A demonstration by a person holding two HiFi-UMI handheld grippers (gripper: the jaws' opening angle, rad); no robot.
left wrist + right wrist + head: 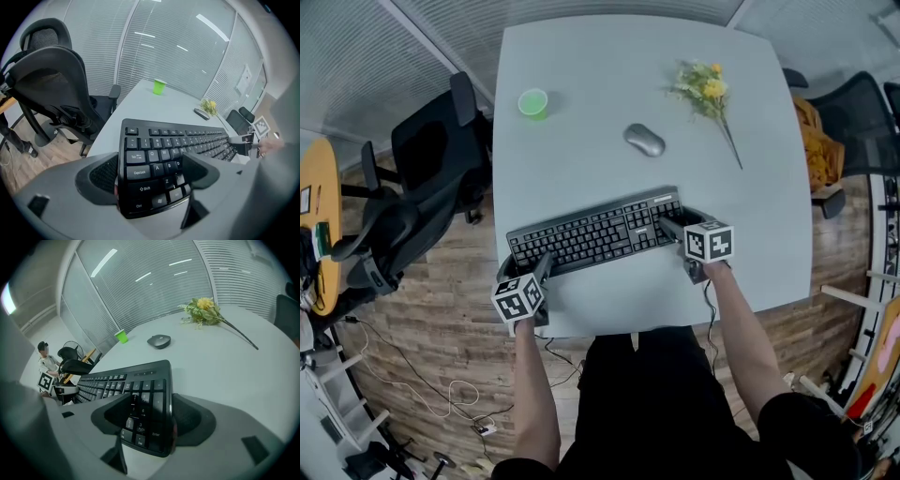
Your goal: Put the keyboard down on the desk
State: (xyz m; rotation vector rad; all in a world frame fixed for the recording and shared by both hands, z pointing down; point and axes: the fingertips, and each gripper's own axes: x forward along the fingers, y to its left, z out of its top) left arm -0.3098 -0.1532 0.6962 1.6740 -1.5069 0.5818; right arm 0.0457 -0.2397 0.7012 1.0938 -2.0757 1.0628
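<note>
Keyboard (595, 234): flat black plastic slab with low keys, at the near edge of the smooth pale table (609, 94).
Left hand-held gripper (540, 270): clamped on its left end.
Right hand-held gripper (667, 225): clamped on its number-pad end.

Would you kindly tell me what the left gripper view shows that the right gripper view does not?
Only the left gripper view: the left gripper shut on the keyboard's Shift-key end, and wooden floor. Only the right gripper view: the right gripper shut on the number-pad end, and a distant seated person. Both: the desk, green cup, mouse and flowers.
</note>
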